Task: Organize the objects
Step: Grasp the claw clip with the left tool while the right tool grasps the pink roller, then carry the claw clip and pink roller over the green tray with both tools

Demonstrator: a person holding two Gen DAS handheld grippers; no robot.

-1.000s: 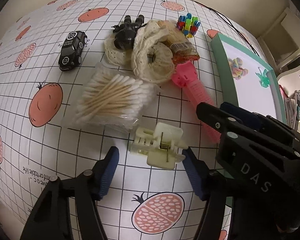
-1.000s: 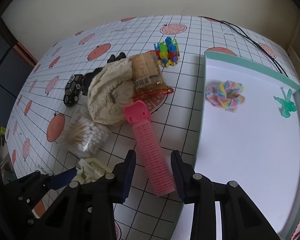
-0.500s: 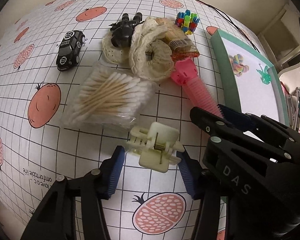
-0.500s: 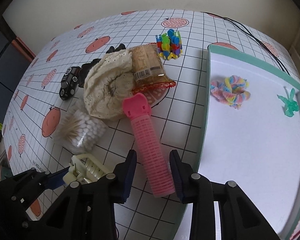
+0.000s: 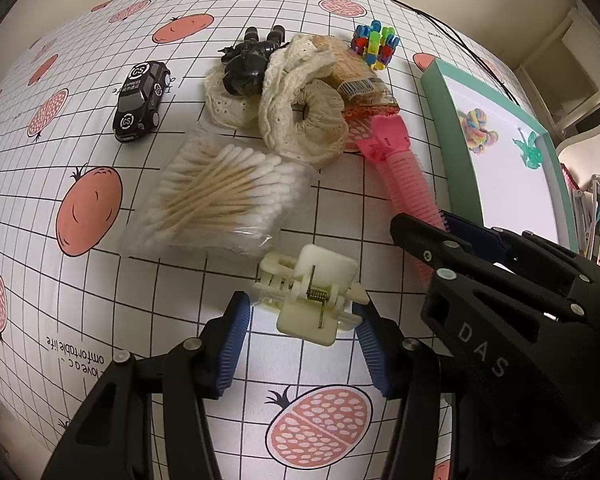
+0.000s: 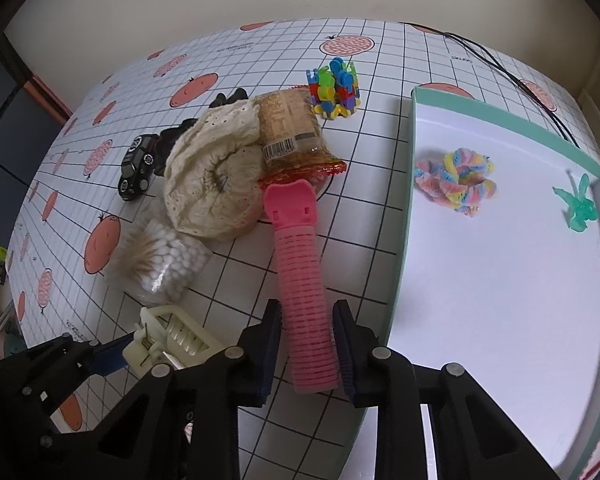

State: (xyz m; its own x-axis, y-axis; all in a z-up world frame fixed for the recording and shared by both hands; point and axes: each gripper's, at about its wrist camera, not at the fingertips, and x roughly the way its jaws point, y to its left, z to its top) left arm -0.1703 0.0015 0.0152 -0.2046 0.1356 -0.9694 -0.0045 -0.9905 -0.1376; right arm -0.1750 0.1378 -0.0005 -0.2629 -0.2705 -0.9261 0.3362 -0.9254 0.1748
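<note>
A cream hair claw clip (image 5: pixel 310 294) lies on the tablecloth between the blue pads of my left gripper (image 5: pixel 300 316), which is open around it; the pads sit close to its sides. The clip also shows in the right wrist view (image 6: pixel 168 338). A pink hair roller (image 6: pixel 302 280) lies beside the tray, and my right gripper (image 6: pixel 305 322) is open with its pads either side of the roller's near end. The roller also shows in the left wrist view (image 5: pixel 400 172). The green-rimmed white tray (image 6: pixel 404 240) holds a pastel scrunchie (image 6: pixel 456 182) and a green clip (image 6: pixel 578 208).
On the cloth lie a bag of cotton swabs (image 5: pixel 220 196), a cream lace scrunchie (image 5: pixel 300 116), a snack packet (image 6: pixel 290 132), a black toy car (image 5: pixel 140 100), a black toy (image 5: pixel 248 64) and coloured blocks (image 6: pixel 334 88). A cable (image 6: pixel 496 60) runs behind the tray.
Both grippers have moved forward and down: the left one's pads now flank the claw clip, the right one's pads now flank the pink roller's near end.
</note>
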